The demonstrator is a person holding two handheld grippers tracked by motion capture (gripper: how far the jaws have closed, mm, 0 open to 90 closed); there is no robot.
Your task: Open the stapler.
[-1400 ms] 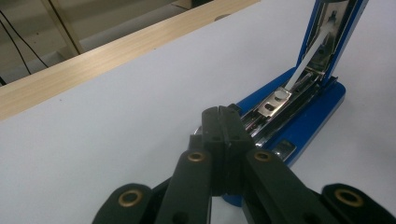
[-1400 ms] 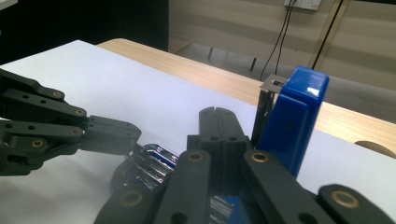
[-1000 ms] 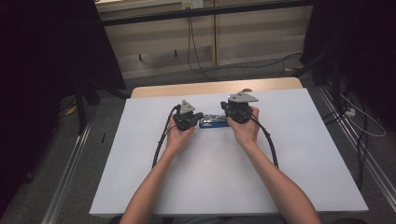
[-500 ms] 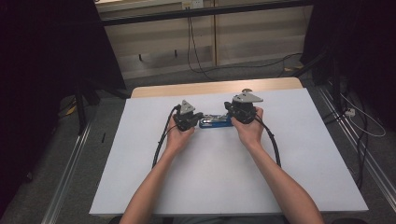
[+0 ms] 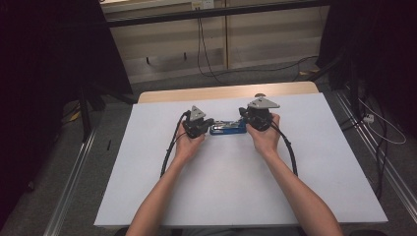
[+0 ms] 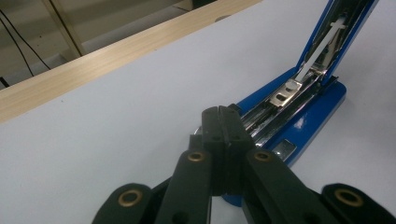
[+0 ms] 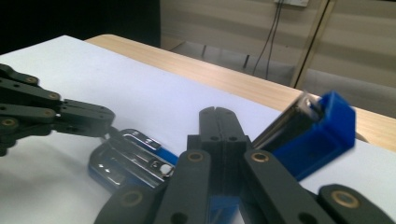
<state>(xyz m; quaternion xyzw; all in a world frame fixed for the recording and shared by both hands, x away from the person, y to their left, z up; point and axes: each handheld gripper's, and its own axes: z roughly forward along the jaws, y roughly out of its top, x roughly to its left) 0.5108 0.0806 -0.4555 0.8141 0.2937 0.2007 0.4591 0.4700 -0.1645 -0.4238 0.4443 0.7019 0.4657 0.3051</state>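
- The blue stapler (image 5: 227, 129) lies on the white surface (image 5: 236, 187), toward its far wooden edge, directly between the two hand-held grippers.
- In the left gripper view the stapler (image 6: 299, 107) stands hinged open: its blue top cover tilts up and away from the base, and the bare metal staple channel lies exposed along the base.
- The left hand-held gripper (image 5: 197, 126) sits at the stapler's left end. Its jaws are closed together, pad to pad, with nothing between them; their tips rest at the front of the stapler's metal channel, though I cannot tell whether they press on it.
- The right hand-held gripper (image 5: 258, 118) sits at the stapler's right end, by the hinge. Its jaws are likewise pressed together on nothing; in the right gripper view the raised blue cover (image 7: 317, 130) shows just beside them.
- Judged handling: the stapler looks rigid, metal inside a plastic shell, moderately heavy for its bulk, and not fragile.
- The chromed channel probably gives smooth, slippery purchase; the blue base and cover sides look like the safer places to grip.
- The cover pivots on its hinge, so pushing on it likely swings it rather than moves the stapler; the base needs steadying while the cover is worked.
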